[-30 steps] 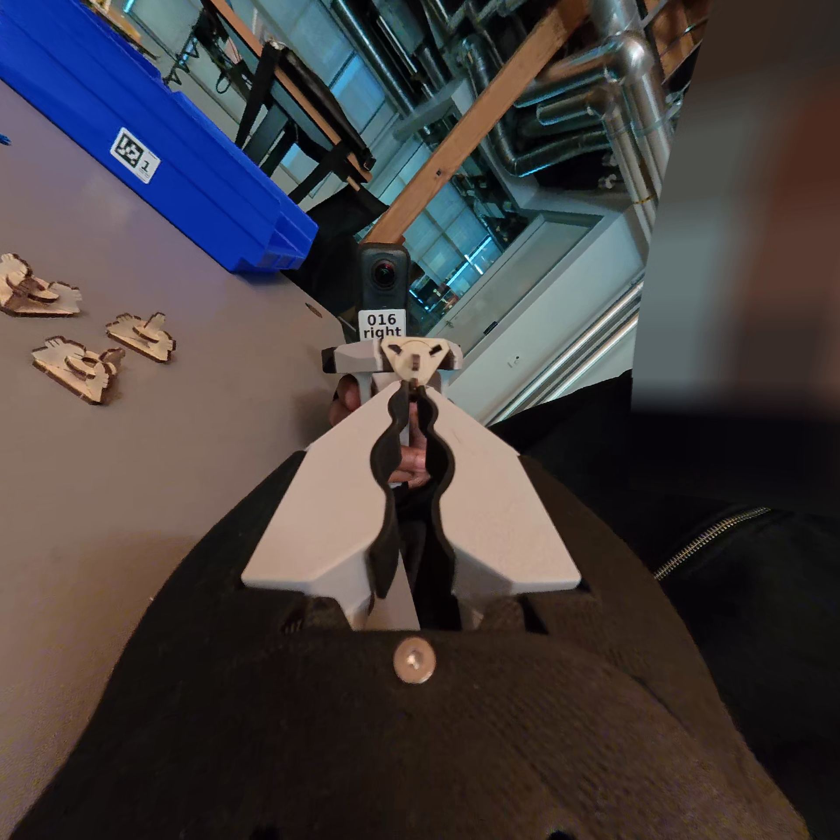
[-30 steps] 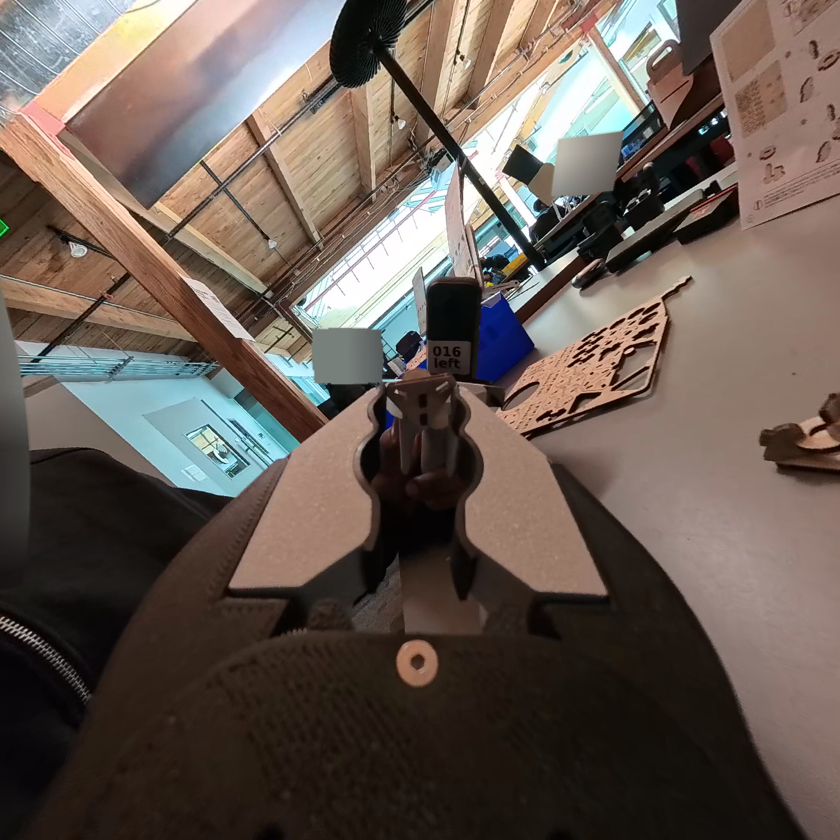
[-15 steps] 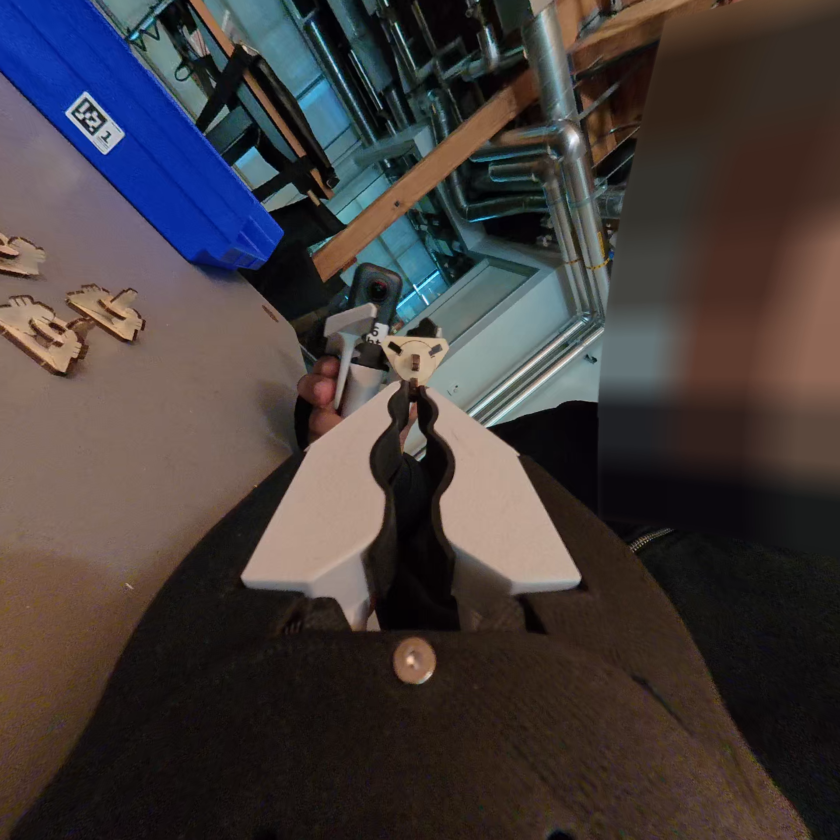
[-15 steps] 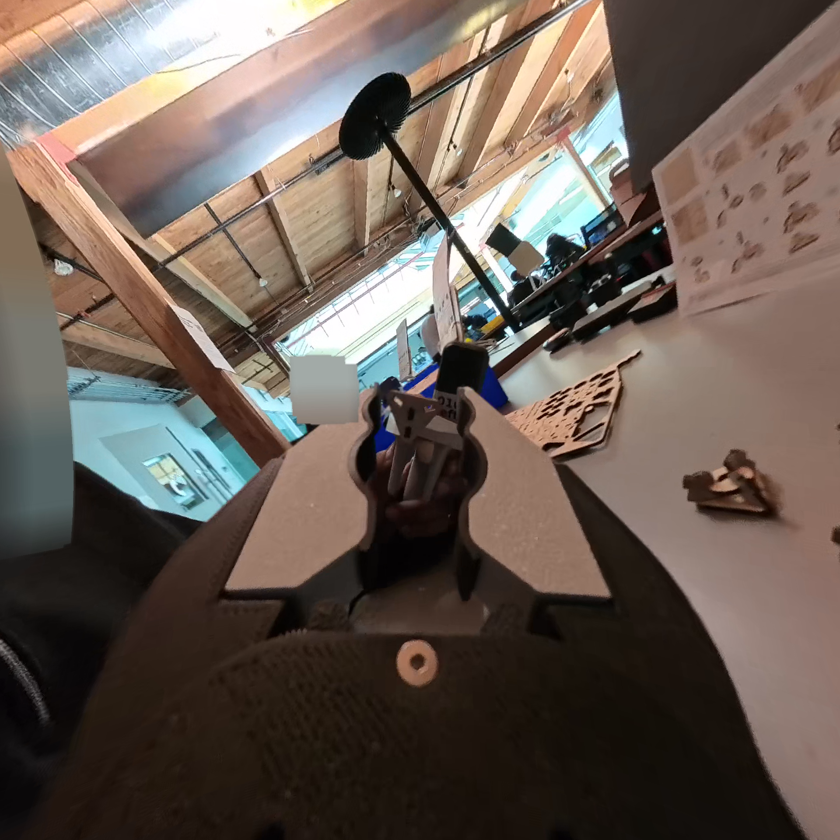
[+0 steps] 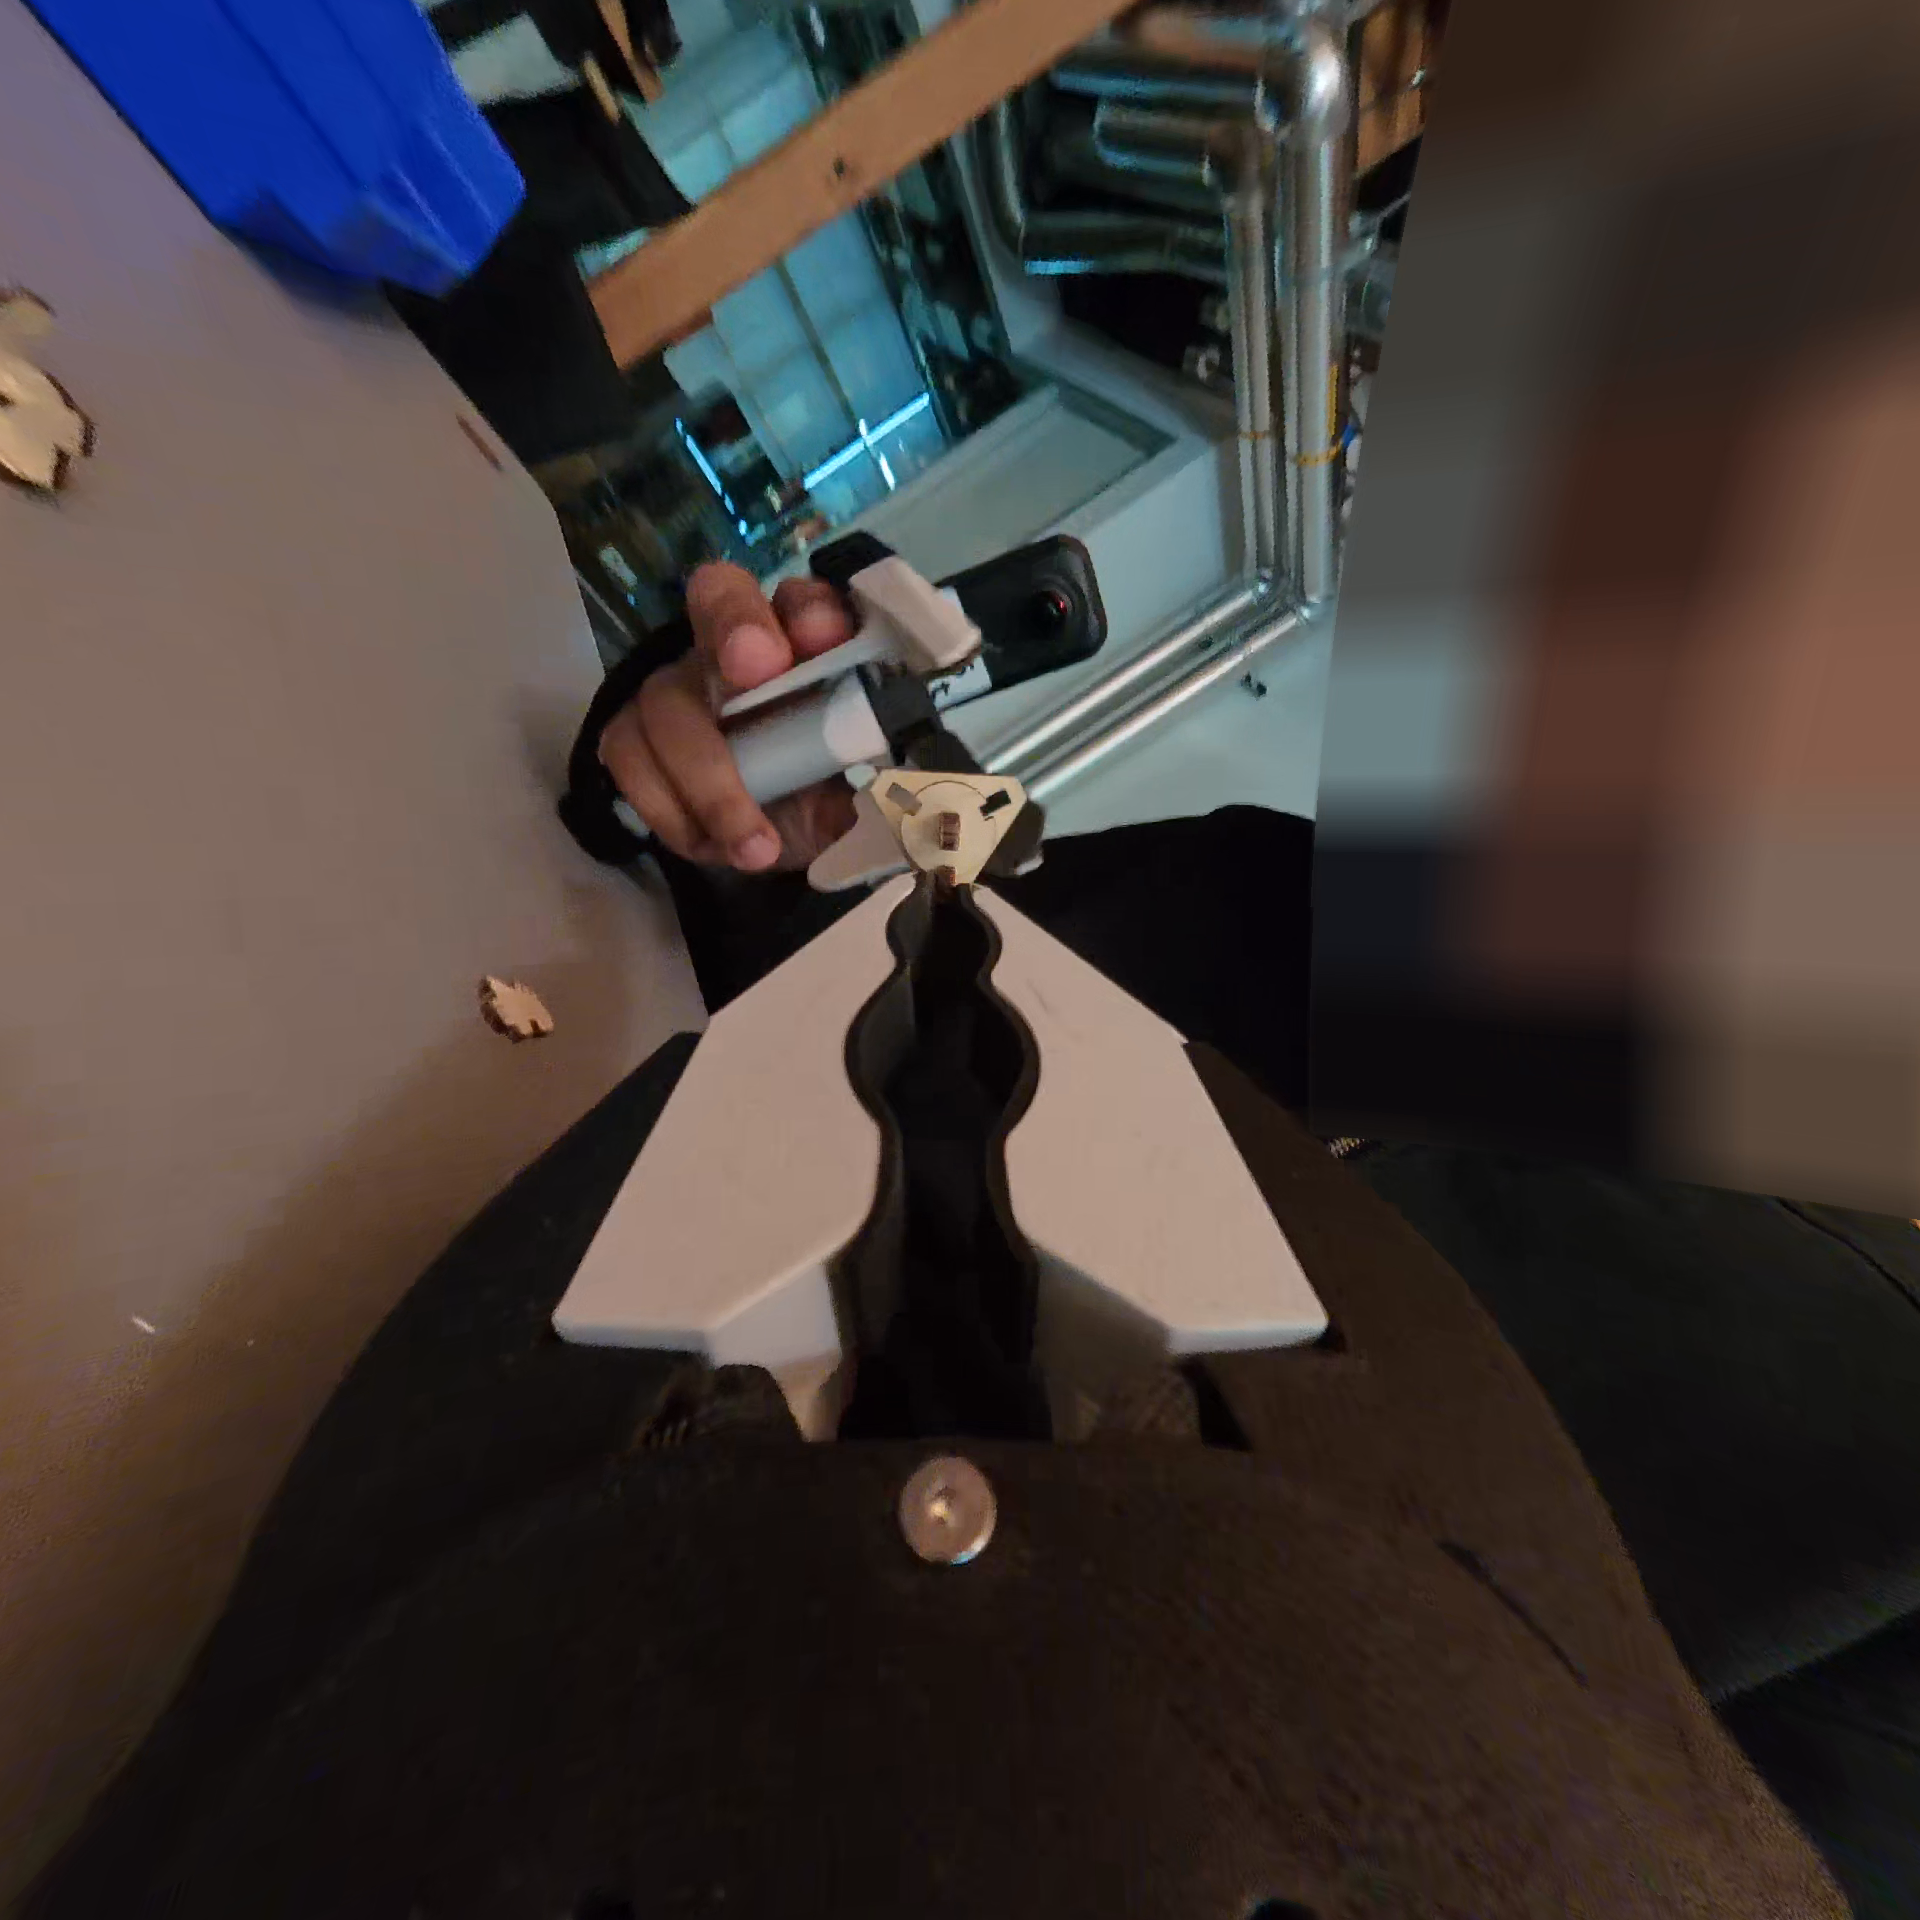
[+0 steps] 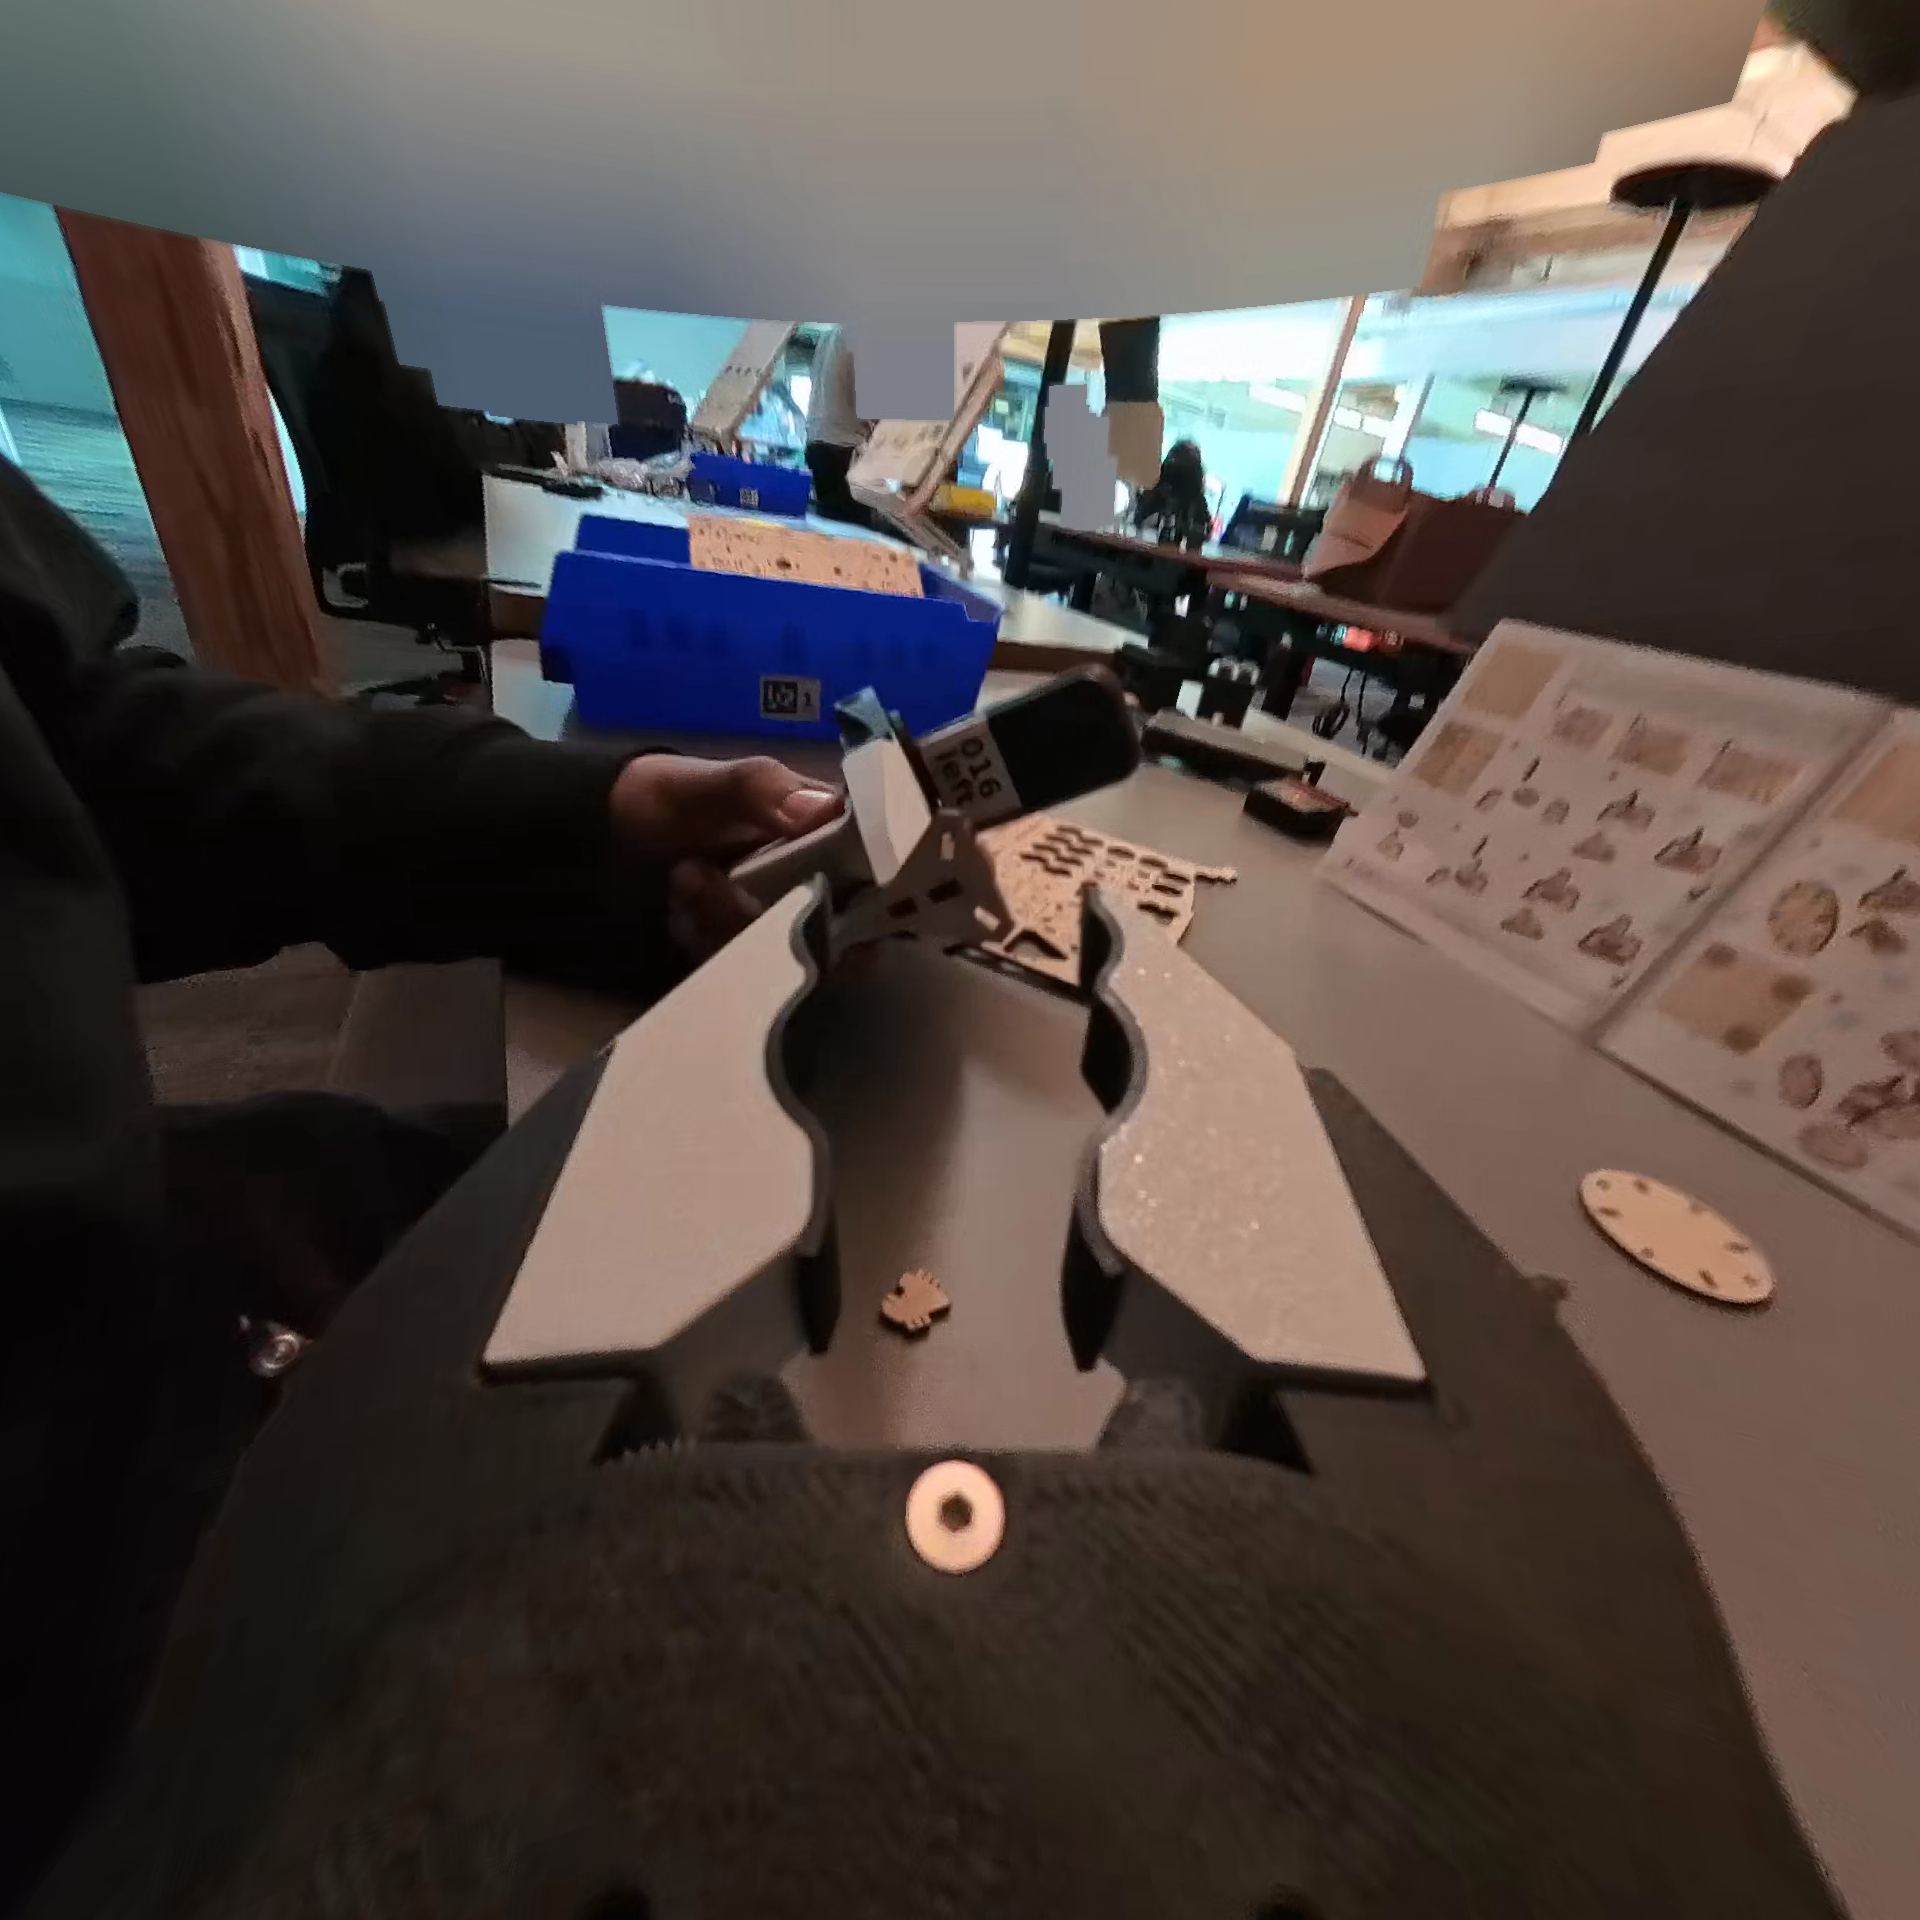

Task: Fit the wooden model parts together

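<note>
On the grey counter (image 6: 1455, 1039), the right gripper (image 6: 956, 914) stands wide open with nothing between its pads; a small toothed wooden chip (image 6: 914, 1302) lies on the counter surface seen between its fingers, untouched. Just beyond its left fingertip hangs the left gripper (image 5: 940, 883), whose jaws are closed on the lower tip of a small triangular wooden piece (image 5: 948, 826) with a round disc and slots on its face. That same piece shows in the right wrist view as a slotted triangular plate (image 6: 935, 883) tilted up off the counter, close to the right gripper's left finger, though whether it touches is not clear. A hand (image 6: 727, 800) in a dark sleeve grips the left gripper's handle; another hand (image 5: 707, 727) holds the right gripper. Far behind sits a blue bin (image 6: 769, 634) with a wooden sheet inside. A punched-out wooden sheet (image 6: 1101, 873) lies flat beyond the grippers. To the right, near, rests a round wooden disc (image 6: 1675, 1234), and printed sheets (image 6: 1621, 862) lean at the far right.
</note>
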The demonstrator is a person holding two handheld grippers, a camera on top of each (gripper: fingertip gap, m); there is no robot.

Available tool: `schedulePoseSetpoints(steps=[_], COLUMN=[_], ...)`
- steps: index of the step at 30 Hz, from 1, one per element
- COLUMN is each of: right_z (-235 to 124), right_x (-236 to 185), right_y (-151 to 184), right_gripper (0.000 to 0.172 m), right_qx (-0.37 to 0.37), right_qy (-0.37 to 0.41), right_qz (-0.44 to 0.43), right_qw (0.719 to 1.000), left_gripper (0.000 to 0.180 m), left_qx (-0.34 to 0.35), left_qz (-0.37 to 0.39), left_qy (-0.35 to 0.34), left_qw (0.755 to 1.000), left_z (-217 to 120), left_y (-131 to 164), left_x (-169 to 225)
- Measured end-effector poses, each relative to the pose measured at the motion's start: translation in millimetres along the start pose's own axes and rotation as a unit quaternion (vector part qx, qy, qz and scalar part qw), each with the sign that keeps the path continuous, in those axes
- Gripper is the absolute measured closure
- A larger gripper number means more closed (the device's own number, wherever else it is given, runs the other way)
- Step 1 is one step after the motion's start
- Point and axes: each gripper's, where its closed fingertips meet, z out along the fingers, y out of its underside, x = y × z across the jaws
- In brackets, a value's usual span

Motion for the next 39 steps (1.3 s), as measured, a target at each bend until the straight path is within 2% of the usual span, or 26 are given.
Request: schedulePoseSetpoints(steps=[4,7,12,16,18,21,24,26,29,31,34,39], right_z=[-14.0,-13.4,-12.0,-11.8,-11.3,-12.5,-13.7,-14.3,-11.8,-9.6,-5.9,-1.9], right_x=[-10.7,-20.0,-33.7,-38.2,-37.3,-32.4,-16.0,-10.4,-3.1,0.8,1.1,1.3], right_y=[-13.5,-8.5,8.0,11.7,12.3,11.5,6.9,3.1,2.5,1.3,-2.0,-6.1], right_gripper=[0.134,0.132,0.142,0.155,0.161,0.166,0.167,0.167,0.167,0.167,0.167,0.169], right_qx=[0.059,0.036,-0.030,-0.041,-0.043,-0.039,-0.018,-0.004,-0.004,-0.001,0.010,0.023], right_qy=[-0.030,-0.066,-0.107,-0.115,-0.111,-0.100,-0.046,-0.028,0.000,0.020,0.032,0.050], right_qz=[-0.017,-0.016,-0.033,-0.049,-0.050,-0.053,-0.067,-0.059,-0.052,-0.047,-0.033,-0.018], right_qw=[0.998,0.997,0.993,0.991,0.992,0.993,0.997,0.998,0.999,0.999,0.999,0.998], left_gripper=[0.180,0.180,0.180,0.180,0.180,0.170,0.161,0.160,0.162,0.166,0.175,0.178], left_qx=[-0.056,-0.089,-0.106,-0.109,-0.103,-0.046,-0.010,-0.015,-0.005,0.002,-0.003,-0.020], left_qz=[-0.011,-0.013,-0.018,-0.019,-0.014,0.010,0.081,0.176,0.328,0.385,0.423,0.445], left_qy=[0.000,-0.005,0.006,0.007,0.008,0.015,-0.021,-0.080,-0.163,-0.201,-0.243,-0.274], left_qw=[0.998,0.996,0.994,0.994,0.995,0.999,0.996,0.981,0.930,0.901,0.873,0.852], left_z=[7.4,11.8,13.5,13.7,13.7,8.5,3.8,5.4,6.9,7.3,7.0,8.4], left_y=[15.7,25.5,30.7,31.7,29.7,12.3,0.2,-2.5,-8.1,-10.0,-11.1,-9.0], left_x=[-1.7,-3.3,-0.6,-0.3,0.4,4.3,4.5,4.8,10.7,13.0,8.9,1.6])
